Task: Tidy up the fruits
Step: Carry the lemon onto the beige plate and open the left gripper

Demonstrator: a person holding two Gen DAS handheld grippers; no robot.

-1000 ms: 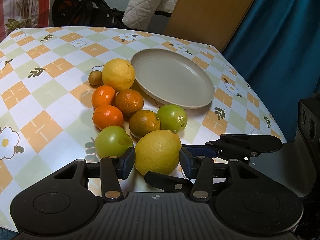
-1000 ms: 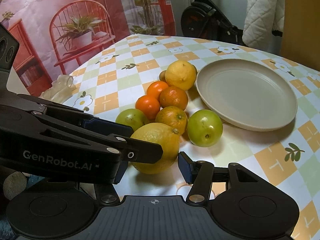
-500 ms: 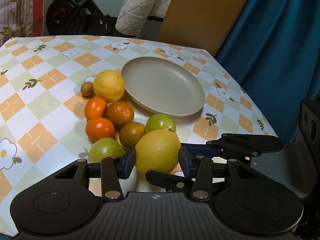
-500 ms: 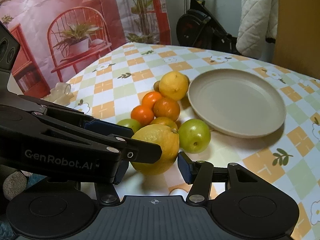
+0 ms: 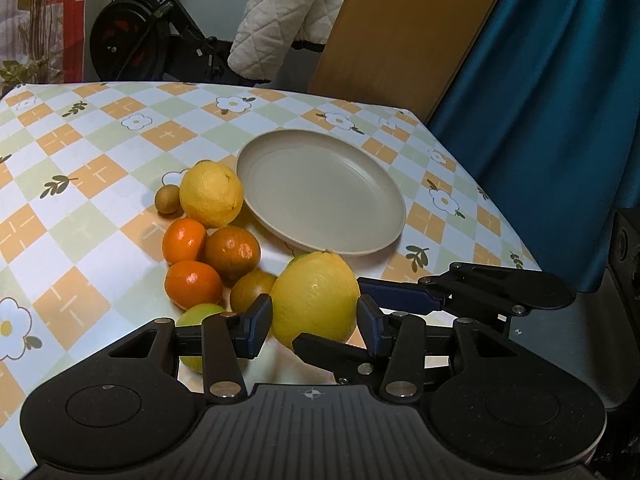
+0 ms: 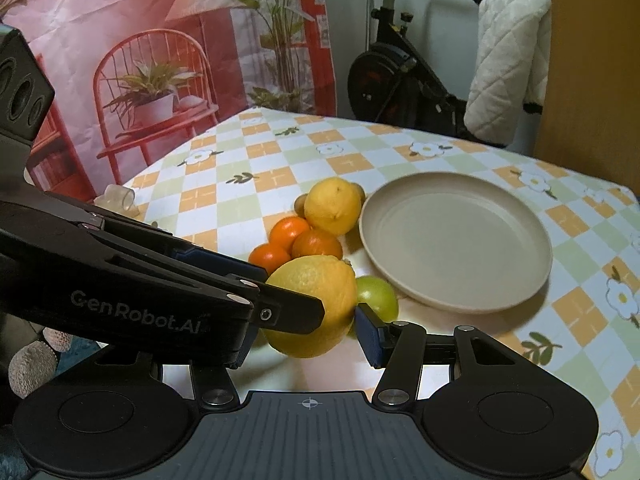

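Checkered flower tablecloth (image 5: 80,280) right under both tools. Nearest up: left gripper (image 5: 314,322) clamped onto the big lemon (image 5: 316,296), 1 pad pressing each side, seemingly hoisted just off the cloth. Right gripper (image 6: 306,340) crossed in around that same lemon, 1 pad touching or nearly touching, other finger buried behind the left tool, so can't tell whether squeezing or merely straddling.

Just behind: green apples (image 6: 378,298), 2 by the look of it, half blocked by lemon and fingers, then 4 oranges (image 5: 192,284) bunched together. Further on: empty beige plate (image 5: 256,200), presumably the drop spot, with a 2nd lemon (image 5: 211,194) against its rim and a tiny brown fruit (image 5: 167,199) beside that.

Biggest worry: round waxy skin squirting out of the pads mid-carry and bowling into the pile, or 2 crossed tools snagging on release.

Way back: exercise bike (image 5: 132,44), quilted white cover (image 5: 288,16), blue curtain (image 5: 560,100).
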